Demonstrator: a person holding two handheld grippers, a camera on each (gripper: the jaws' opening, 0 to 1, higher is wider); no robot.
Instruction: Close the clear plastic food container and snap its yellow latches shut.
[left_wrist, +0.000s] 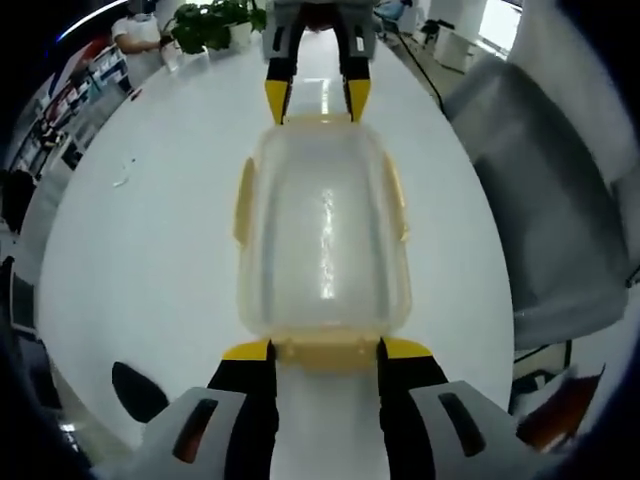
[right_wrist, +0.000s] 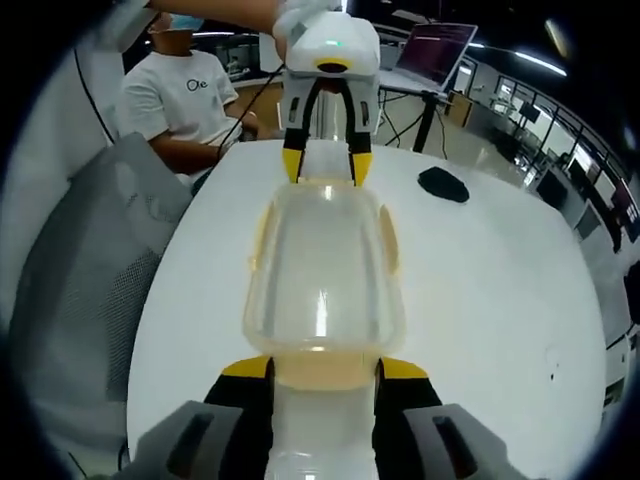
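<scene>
The clear plastic container lies lengthwise on the white table with its lid on. Yellow latches show on its long sides and at both ends. In the left gripper view my left gripper stands open, its yellow-tipped jaws flanking the near end latch. The right gripper stands open at the far end. From the opposite end, the right gripper view shows the same container. There my right gripper straddles the near end latch, and the left gripper is at the far end.
A grey mesh chair stands close to one side of the table. A black mouse-like object lies on the table near the left gripper. Beyond the table a person in a white shirt sits by a laptop. A potted plant stands at the other end.
</scene>
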